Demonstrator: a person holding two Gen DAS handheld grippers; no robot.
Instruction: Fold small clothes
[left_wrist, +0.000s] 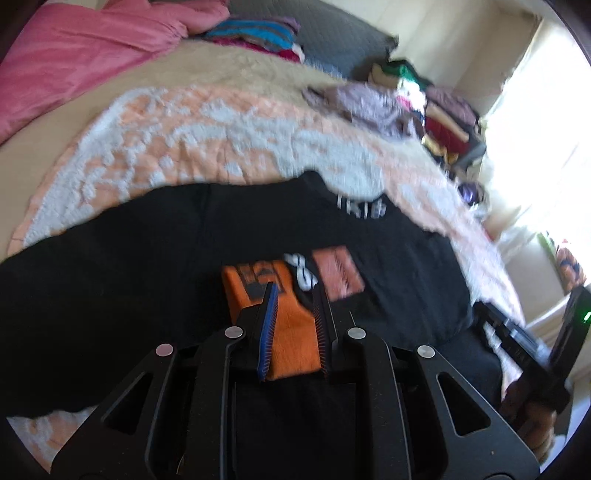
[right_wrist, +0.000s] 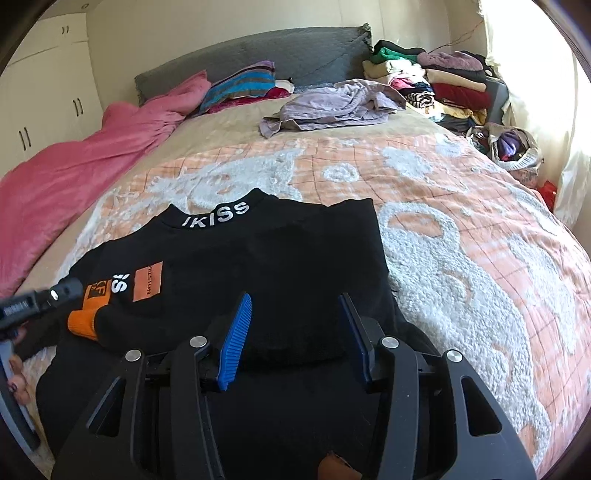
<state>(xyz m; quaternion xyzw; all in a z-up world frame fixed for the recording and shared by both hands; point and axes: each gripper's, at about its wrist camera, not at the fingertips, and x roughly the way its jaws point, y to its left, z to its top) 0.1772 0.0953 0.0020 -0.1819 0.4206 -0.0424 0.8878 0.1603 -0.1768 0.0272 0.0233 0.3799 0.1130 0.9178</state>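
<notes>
- Black knit sweater (right_wrist: 266, 266) with a white-lettered collar and orange chest patches lies flat on the peach and white patterned bedspread (right_wrist: 461, 229); the collar points towards the grey headboard (right_wrist: 258, 55), so the garment's long axis runs from the person up the bed.
- An orange ribbed cuff (left_wrist: 291, 332) of the sweater's sleeve is folded onto the body, just below the orange patches.
- The left gripper (left_wrist: 293, 314) has its ribbed blue pads narrowly apart, with the orange cuff between them. Whether the pads still press on it cannot be told, as that view is blurred.
- The right gripper (right_wrist: 295, 328) stands about half open over the sweater's lower right part, near its right edge. Black cloth lies between the fingers, yet the pads do not appear to touch it.
- Judging by this layout, the left gripper is the nearer one to the cuff, while the right one is the nearer to the unfolded right side.
- The next fold probably turns on that right edge, which lies just outside the right gripper's fingers, parallel to the long axis.
</notes>
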